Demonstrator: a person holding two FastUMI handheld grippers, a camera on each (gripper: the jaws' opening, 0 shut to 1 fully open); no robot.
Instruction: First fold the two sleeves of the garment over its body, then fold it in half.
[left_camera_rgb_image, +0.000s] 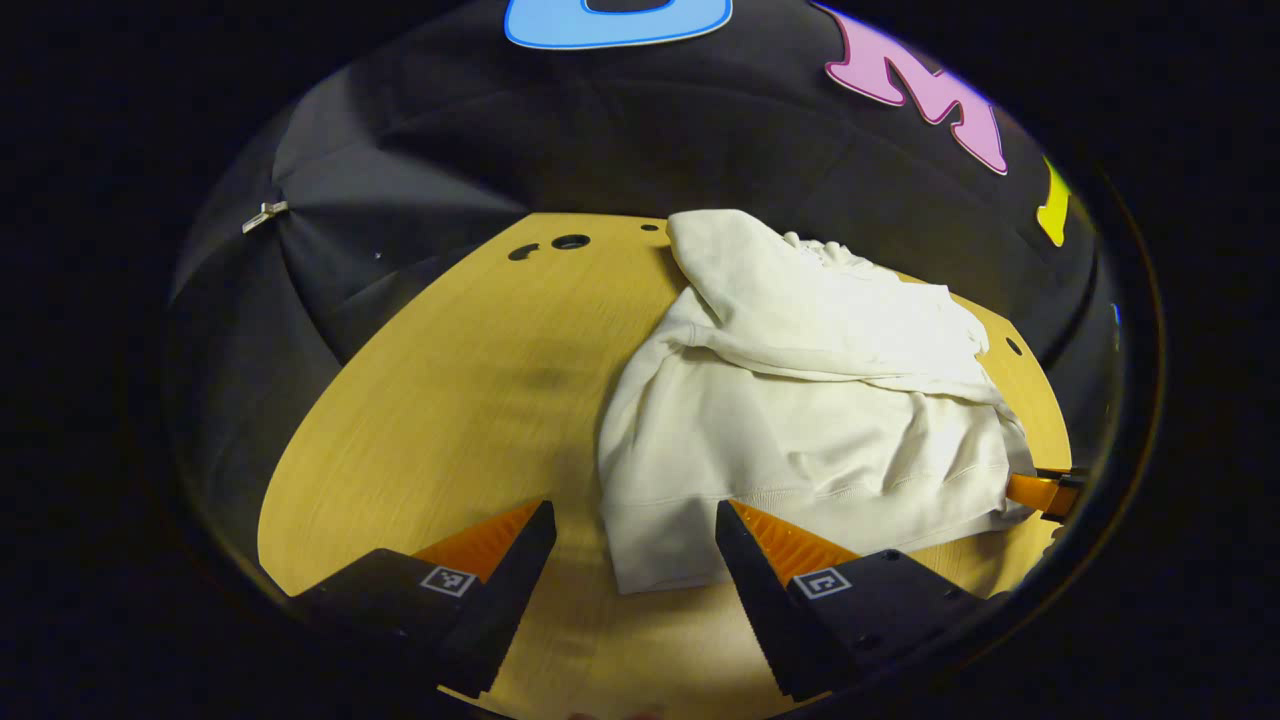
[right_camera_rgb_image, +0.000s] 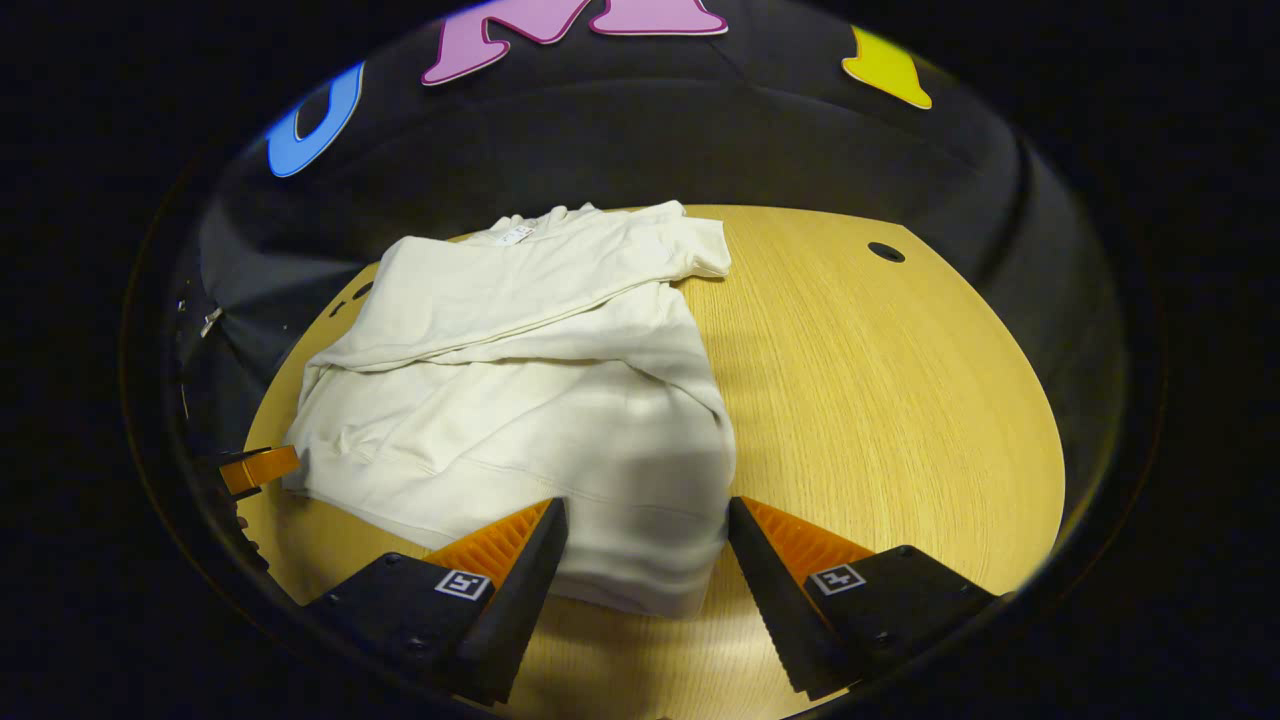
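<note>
Nearest to me in the left gripper view, my left gripper has its fingers spread wide with nothing between them, poised over the bare wooden worktop beside the near left corner of the hem. In the right gripper view, my right gripper is just as wide open and holds nothing, its fingers framing the near right corner of the hem.

Just past both sets of fingers lies the cream sweatshirt, spread on the worktop with its ribbed hem toward me and its collar away. Both sleeves lie folded across the chest, one over the other, the upper one's cuff ending at the far right edge of the body. The body is not yet folded in half.

At the far side edge of each view I see a finger of the opposite gripper beside the hem. Small round holes mark the worktop's far edge.
</note>
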